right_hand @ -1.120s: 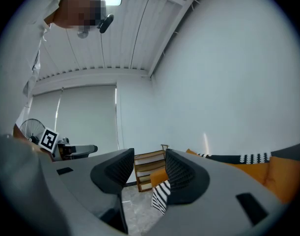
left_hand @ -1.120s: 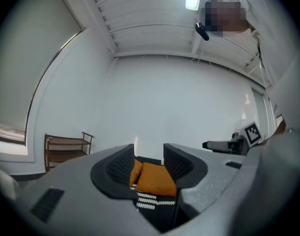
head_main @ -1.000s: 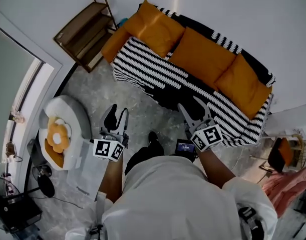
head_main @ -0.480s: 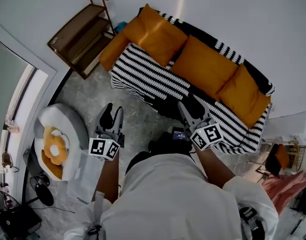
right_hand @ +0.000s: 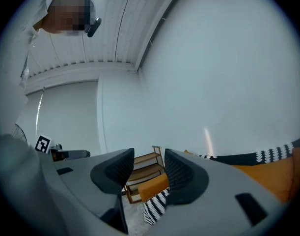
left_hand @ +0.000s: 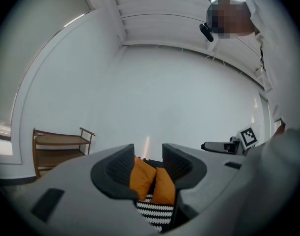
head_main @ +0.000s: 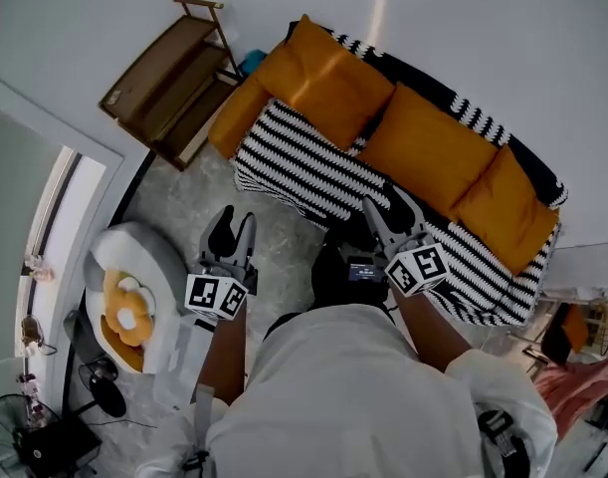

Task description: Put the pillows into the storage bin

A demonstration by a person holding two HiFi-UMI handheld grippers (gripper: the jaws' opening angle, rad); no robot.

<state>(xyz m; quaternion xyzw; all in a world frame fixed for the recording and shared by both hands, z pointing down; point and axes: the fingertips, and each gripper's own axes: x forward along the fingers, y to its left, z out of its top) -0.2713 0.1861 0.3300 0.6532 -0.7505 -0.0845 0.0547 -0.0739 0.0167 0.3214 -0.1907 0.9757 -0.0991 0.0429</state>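
Stands facing the striped sofa (head_main: pixel 294 162), both tongs held out level toward it.

Holds the left tongs (head_main: pixel 232 229) parted, pads well clear of each other, gripping nothing and touching nothing. Shows through their gap, in the left gripper view, only two far-off pillows and a patch of stripes. Holds the right tongs (head_main: pixel 388 205) parted likewise (empty too), tips over the sofa's near edge in the head view; cannot tell whether they brush the fabric.

Finds every pillow on the sofa: three orange pillows (head_main: pixel 428 147) in a row along its back, and a fourth pillow (head_main: pixel 239 113) against its left end.

Beside that left end, against the wall, a wooden shelf (head_main: pixel 174 68). Out in front of the sofa, on the grey floor (head_main: pixel 184 207) and near the left tongs, a grey round-walled tub (head_main: pixel 159 257) with a yellow flower cushion (head_main: pixel 129 307) inside (seat or bin, cannot tell). Between the left tongs and the sofa, only bare floor.
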